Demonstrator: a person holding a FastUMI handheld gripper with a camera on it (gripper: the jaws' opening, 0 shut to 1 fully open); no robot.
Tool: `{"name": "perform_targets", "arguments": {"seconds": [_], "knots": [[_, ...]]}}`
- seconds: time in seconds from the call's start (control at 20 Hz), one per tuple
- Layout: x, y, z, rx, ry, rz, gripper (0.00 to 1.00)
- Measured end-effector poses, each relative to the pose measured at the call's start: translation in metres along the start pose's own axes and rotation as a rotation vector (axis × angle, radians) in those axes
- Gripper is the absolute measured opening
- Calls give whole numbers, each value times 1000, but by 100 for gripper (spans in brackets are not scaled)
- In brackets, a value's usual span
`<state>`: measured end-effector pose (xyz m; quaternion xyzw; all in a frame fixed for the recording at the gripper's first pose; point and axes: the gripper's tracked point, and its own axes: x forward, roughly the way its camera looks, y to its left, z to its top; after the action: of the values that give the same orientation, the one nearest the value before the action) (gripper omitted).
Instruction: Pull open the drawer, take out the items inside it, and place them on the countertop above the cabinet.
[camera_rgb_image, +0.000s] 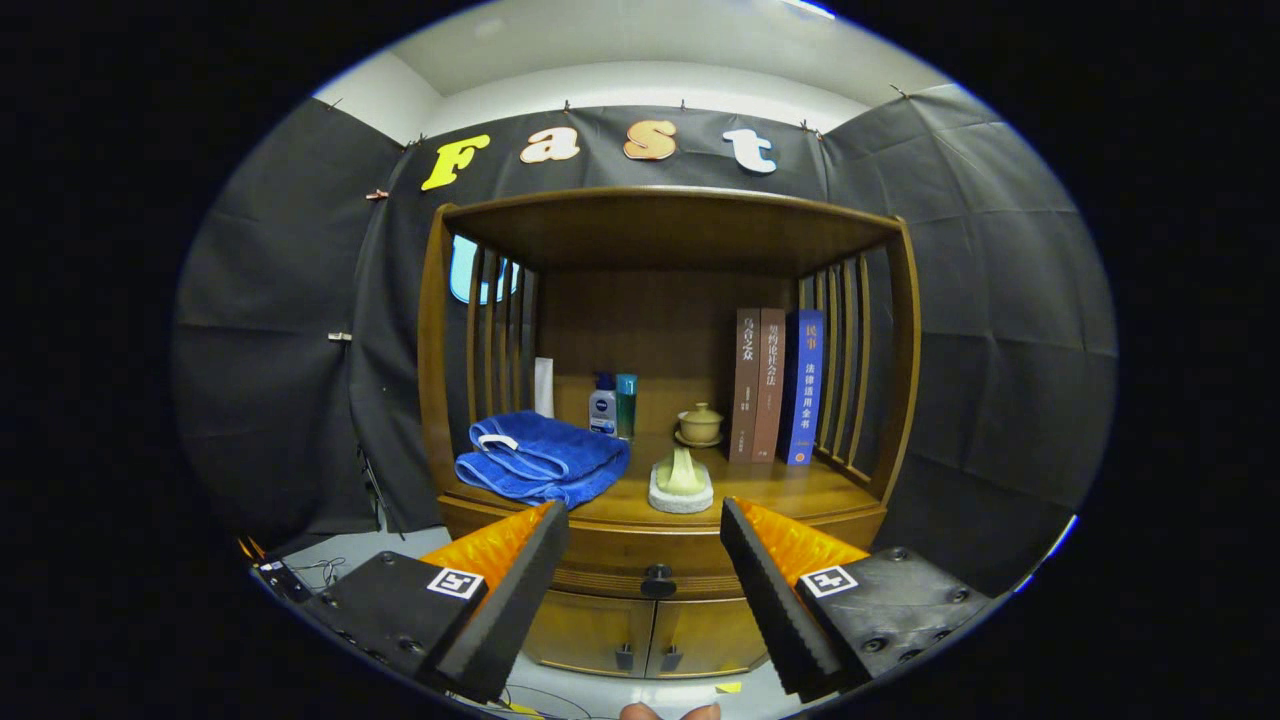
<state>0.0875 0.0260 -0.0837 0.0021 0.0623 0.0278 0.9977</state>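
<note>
Between gripper (645, 560) fingers, spread wide and holding nothing: drawer (640, 565) shut, knob (657, 580) just ahead. Towel (540, 460) and soap dish (681, 485) sit on counter (790, 490) above. Fits pre-pull or closed-after. If pulling: centre on knob, pull straight.
</note>
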Motion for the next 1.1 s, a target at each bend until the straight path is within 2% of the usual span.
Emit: {"name": "perform_targets", "arguments": {"seconds": [0.2, 0.45, 1.1], "knots": [[-24, 3, 26, 13, -7, 14, 99], [-42, 4, 34, 49, -7, 23, 99], [-50, 6, 39, 34, -53, 14, 99]]}}
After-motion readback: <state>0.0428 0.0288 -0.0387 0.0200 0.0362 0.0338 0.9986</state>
